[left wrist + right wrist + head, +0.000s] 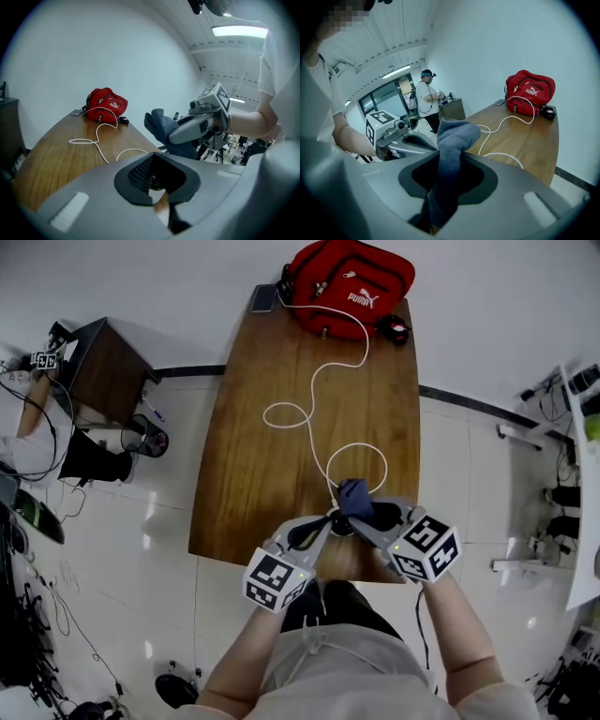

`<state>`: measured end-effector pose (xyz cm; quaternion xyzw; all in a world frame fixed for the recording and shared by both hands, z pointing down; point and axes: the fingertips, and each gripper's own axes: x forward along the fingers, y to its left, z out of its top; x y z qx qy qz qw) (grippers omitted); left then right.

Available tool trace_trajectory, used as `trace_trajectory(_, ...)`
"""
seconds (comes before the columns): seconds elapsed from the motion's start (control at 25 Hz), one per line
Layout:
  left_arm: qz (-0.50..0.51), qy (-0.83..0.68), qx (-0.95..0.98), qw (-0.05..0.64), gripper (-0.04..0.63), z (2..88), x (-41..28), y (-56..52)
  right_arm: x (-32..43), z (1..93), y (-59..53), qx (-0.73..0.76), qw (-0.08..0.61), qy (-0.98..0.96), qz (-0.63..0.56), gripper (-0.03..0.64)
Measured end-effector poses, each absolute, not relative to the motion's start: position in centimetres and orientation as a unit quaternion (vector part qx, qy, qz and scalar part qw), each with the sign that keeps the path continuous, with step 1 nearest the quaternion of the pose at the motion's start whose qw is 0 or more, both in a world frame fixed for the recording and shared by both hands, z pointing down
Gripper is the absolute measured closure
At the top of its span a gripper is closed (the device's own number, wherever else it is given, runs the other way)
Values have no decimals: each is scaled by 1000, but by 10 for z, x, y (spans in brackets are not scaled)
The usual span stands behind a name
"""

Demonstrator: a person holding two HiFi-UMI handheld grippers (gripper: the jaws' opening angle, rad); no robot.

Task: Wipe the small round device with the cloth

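Above near edge of wooden counter (272,474), left tool (157,187) pressed together, pinching small round device (153,178): dark, glossy, domed. Device kept off counter, likely so cloth (452,140) can reach all round it. Right tool (447,187) clamped on cloth: blue, thick, nubby, folded end bunched past jaws as soft pad, just beside device; contact unclear. White cable (314,390) loops limp across smooth wood toward red fabric bag (349,282), probably tethering device
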<state>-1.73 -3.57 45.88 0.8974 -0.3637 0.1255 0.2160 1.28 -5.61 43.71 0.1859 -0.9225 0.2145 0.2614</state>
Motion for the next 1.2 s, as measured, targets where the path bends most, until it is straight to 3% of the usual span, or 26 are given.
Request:
trace_trajectory(0.88,134,-344,894,256,589,502,-28,-1,14,590,32,216,324,-836,387,509)
trace_trajectory(1.08,127,-357,888,261,589,504,-40,-4,9,585,34,216,316,-831,403,509)
trace_trajectory(1.2,114,-378,883,253,589,496,-51,-8,-8,552,37,206,277,-852,394,509)
